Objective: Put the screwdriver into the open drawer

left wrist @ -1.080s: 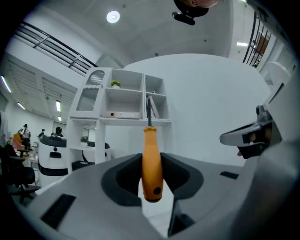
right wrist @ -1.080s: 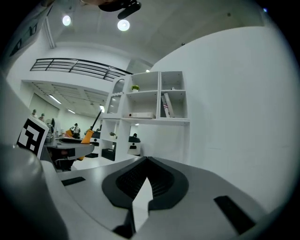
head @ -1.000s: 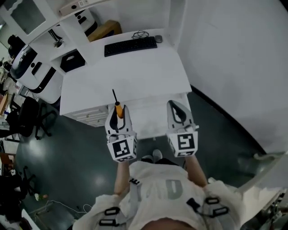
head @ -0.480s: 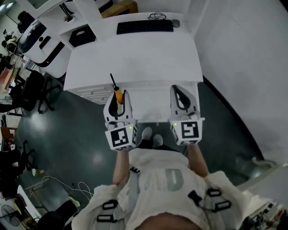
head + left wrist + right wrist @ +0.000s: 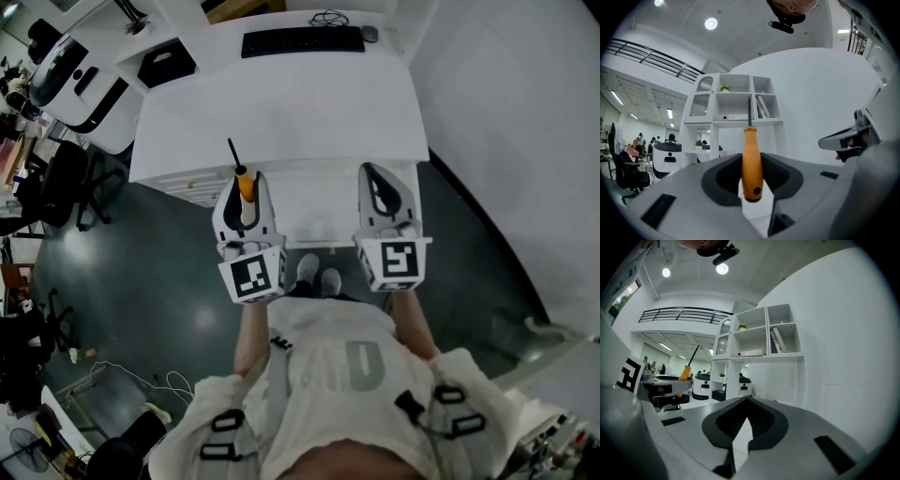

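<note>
An orange-handled screwdriver (image 5: 243, 180) with a dark shaft sticks out forward from my left gripper (image 5: 245, 204), which is shut on its handle. In the left gripper view the handle (image 5: 752, 168) stands upright between the jaws, shaft (image 5: 749, 110) pointing up. My right gripper (image 5: 382, 195) is level beside it, shut and empty; its tips meet in the right gripper view (image 5: 747, 401). Both hover at the front edge of the white desk (image 5: 281, 103). A white drawer (image 5: 314, 214) seems to stick out under that edge between the grippers; its inside is hard to make out.
A black keyboard (image 5: 302, 40) and a mouse (image 5: 369, 34) lie at the desk's far edge. A drawer unit (image 5: 183, 183) sits under the desk's left end. Office chairs (image 5: 61, 178) stand on the dark floor at left. A white wall (image 5: 506, 141) runs along the right. My shoes (image 5: 317, 277) are below the grippers.
The head view has shifted, so the desk and both grippers sit higher in the picture. The grippers stay side by side at the desk's front edge, and the hold on the screwdriver is the same.
</note>
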`<action>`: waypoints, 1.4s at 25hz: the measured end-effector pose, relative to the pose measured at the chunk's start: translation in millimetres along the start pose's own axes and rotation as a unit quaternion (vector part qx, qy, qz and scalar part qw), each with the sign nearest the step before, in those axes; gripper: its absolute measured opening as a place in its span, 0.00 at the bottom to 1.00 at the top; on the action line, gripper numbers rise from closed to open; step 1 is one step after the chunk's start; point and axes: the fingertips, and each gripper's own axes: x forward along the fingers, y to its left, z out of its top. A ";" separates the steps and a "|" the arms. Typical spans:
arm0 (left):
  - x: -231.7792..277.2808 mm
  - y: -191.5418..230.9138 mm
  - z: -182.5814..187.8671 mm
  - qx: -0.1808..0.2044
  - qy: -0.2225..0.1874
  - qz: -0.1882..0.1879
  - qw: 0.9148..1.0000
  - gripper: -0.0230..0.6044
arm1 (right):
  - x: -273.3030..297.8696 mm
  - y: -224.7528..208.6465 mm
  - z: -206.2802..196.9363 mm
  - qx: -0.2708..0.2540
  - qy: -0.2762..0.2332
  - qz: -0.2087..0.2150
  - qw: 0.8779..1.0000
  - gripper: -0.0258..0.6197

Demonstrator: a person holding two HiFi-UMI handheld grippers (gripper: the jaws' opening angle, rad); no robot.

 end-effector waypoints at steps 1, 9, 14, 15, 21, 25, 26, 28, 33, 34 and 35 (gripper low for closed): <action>1.7 1.2 -0.2 0.002 0.000 -0.002 1.000 0.23 | 1.5 0.7 0.6 0.001 0.000 0.000 1.000 0.05; 21.0 -2.8 6.9 0.042 0.002 -0.047 0.998 0.23 | 2.9 1.3 3.3 0.012 0.000 -0.006 1.000 0.05; 40.0 -8.5 1.5 0.056 0.012 -0.088 0.994 0.22 | -0.9 1.1 -3.9 0.015 0.015 -0.013 1.000 0.05; 43.5 -10.7 -0.9 0.058 0.018 -0.098 0.993 0.22 | -2.1 1.0 -5.5 0.017 0.017 -0.016 1.000 0.05; 60.1 -27.6 -33.4 0.118 0.061 -0.162 0.978 0.22 | -8.7 -0.9 -12.8 0.018 0.028 -0.030 0.999 0.05; 65.1 -42.0 -59.2 0.134 0.087 -0.205 0.966 0.22 | -13.7 -2.0 -21.0 0.022 0.041 -0.044 0.998 0.05; 65.2 -45.8 -65.1 0.137 0.093 -0.215 0.962 0.22 | -16.1 -2.1 -23.3 0.023 0.045 -0.048 0.998 0.05; 65.8 -52.4 -77.1 0.144 0.104 -0.233 0.956 0.22 | -20.3 -2.0 -27.0 0.023 0.053 -0.055 0.997 0.05; 69.0 -69.1 -112.4 0.159 0.134 -0.273 0.939 0.22 | -30.5 -6.2 -31.3 0.025 0.066 -0.073 0.995 0.05; 69.6 -72.4 -123.6 0.161 0.143 -0.282 0.935 0.22 | -32.1 -7.4 -32.1 0.025 0.068 -0.077 0.994 0.05; 70.0 -75.5 -136.0 0.164 0.152 -0.289 0.931 0.22 | -33.4 -8.4 -33.6 0.025 0.071 -0.081 0.994 0.05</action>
